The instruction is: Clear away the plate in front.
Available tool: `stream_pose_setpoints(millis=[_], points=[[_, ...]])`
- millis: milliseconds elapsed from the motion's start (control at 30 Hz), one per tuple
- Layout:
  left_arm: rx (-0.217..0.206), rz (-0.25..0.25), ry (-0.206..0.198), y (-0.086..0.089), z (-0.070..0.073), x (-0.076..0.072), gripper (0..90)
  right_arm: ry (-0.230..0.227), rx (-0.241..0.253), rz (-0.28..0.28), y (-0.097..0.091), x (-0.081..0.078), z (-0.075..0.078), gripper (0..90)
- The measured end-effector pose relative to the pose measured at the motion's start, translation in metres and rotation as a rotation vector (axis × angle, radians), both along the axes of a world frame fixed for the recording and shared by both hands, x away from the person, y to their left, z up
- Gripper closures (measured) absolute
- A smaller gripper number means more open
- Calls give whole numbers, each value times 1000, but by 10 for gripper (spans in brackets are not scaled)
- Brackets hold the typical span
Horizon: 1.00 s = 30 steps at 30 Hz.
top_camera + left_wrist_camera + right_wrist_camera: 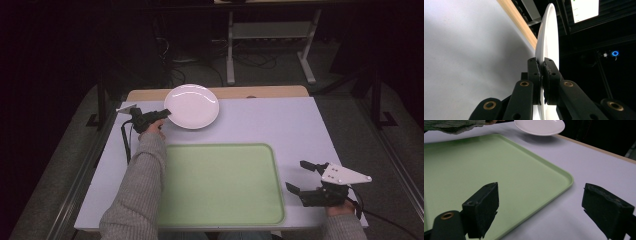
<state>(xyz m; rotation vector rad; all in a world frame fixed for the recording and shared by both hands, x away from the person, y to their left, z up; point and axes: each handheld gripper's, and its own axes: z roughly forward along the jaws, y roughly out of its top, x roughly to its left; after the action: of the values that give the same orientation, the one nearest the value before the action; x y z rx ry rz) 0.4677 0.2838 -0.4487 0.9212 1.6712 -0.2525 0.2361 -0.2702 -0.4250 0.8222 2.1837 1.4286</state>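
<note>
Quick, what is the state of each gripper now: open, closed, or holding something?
Left gripper: closed on the rim of the white plate.
Right gripper: open, holding nothing, beside the green tray.

One plate (pixel 191 105), one tray (pixel 220 182)

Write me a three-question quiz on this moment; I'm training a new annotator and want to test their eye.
1. True or false: the left tool is shut on the rim of the white plate.
2. Which thing lies nearest the person? A) plate B) green tray C) wooden strip at the table's far edge
3. Fill in: the right tool hovers beside the tray with its jaws ____.

Key: 1 true; 2 B; 3 open.
</note>
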Motion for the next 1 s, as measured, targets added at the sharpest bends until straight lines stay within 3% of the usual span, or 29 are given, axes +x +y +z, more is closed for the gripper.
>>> stream_pose_setpoints(millis=[300, 700, 1000], points=[[-20, 3, -28, 11, 7, -15, 859, 0, 1, 2, 0, -1, 0, 135], [-11, 2, -41, 20, 13, -36, 860, -1, 3, 6, 0, -2, 1, 135], [-33, -56, -78, 27, 14, -54, 874, -1, 0, 7, 1, -2, 1, 134]])
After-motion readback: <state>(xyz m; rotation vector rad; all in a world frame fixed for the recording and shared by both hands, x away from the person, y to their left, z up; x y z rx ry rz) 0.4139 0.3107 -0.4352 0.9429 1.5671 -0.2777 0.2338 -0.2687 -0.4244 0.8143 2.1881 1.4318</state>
